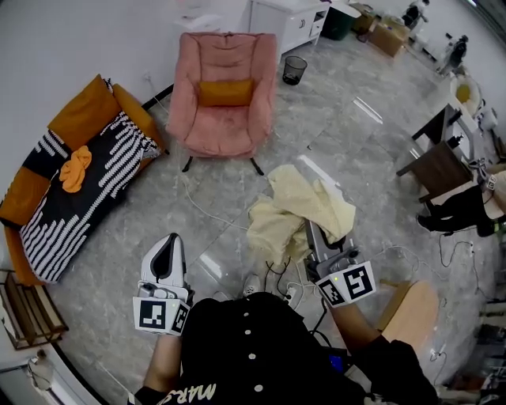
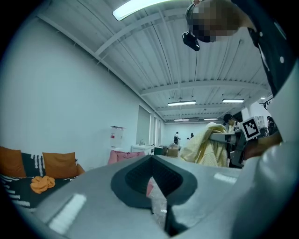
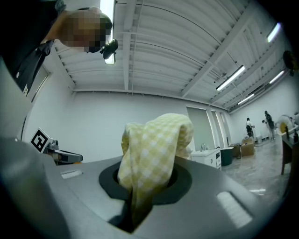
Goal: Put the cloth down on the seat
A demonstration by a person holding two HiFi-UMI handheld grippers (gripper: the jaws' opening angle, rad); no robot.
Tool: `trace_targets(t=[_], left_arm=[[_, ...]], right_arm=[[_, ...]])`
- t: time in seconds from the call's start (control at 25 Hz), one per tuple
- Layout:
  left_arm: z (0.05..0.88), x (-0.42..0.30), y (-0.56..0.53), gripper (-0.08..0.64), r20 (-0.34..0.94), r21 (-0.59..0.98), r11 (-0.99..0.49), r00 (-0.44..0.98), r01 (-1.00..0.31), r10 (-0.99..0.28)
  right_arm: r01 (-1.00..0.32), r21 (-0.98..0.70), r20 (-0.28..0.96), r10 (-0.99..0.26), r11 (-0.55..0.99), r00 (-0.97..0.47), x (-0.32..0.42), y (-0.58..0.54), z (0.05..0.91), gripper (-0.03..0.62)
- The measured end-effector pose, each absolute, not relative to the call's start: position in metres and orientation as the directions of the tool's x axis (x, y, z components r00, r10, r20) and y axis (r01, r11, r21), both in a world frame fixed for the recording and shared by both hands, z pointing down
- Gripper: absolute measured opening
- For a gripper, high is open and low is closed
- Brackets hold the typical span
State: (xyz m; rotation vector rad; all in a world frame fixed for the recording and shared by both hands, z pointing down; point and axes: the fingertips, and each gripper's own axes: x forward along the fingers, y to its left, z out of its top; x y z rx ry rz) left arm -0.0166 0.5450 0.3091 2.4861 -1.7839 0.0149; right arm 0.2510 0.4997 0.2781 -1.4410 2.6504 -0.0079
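Note:
A pale yellow checked cloth (image 1: 296, 210) hangs bunched from my right gripper (image 1: 318, 234), which is shut on it; in the right gripper view the cloth (image 3: 152, 154) rises out from between the closed jaws. My left gripper (image 1: 168, 255) is held low at the left, shut and holding nothing, its jaws meeting in the left gripper view (image 2: 156, 200). The pink armchair (image 1: 224, 95) with an orange cushion (image 1: 225, 92) stands ahead across the floor, well away from both grippers. The cloth (image 2: 205, 145) and the pink armchair (image 2: 124, 156) also show in the left gripper view.
An orange and black-white striped sofa (image 1: 75, 182) with an orange cloth (image 1: 76, 168) lies to the left. A black waste bin (image 1: 294, 69) and white cabinet (image 1: 288, 20) stand behind the armchair. Cables (image 1: 207, 207) run over the grey floor. Dark chairs (image 1: 439, 170) are at right.

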Motion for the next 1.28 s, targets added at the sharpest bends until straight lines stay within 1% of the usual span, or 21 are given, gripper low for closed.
trace_targets(t=[0.16, 0.32, 0.64, 0.92, 1.28], left_arm=[[0.309, -0.008, 0.538, 0.000, 0.054, 0.066, -0.300, 0.304, -0.952, -0.951], [0.309, 0.000, 0.536, 0.000, 0.048, 0.072, -0.276, 0.280, -0.958, -0.959], [0.311, -0.001, 0.513, 0.000, 0.052, 0.072, -0.280, 0.284, -0.957, -0.957], [0.315, -0.012, 0.467, 0.000, 0.050, 0.079, -0.309, 0.313, -0.948, -0.948], [0.310, -0.031, 0.397, 0.000, 0.039, 0.076, -0.340, 0.343, -0.937, -0.938]], right_arm=[[-0.812, -0.080, -0.137, -0.813, 0.578, -0.566, 0.254, 0.492, 0.276, 0.077], [-0.801, -0.077, -0.136, -0.802, 0.594, -0.581, 0.257, 0.483, 0.279, 0.077], [-0.797, -0.106, -0.136, -0.803, 0.595, -0.581, 0.253, 0.460, 0.286, 0.078], [-0.812, -0.081, -0.106, -0.815, 0.578, -0.569, 0.239, 0.422, 0.290, 0.078], [-0.823, -0.074, -0.098, -0.825, 0.564, -0.557, 0.218, 0.362, 0.290, 0.078]])
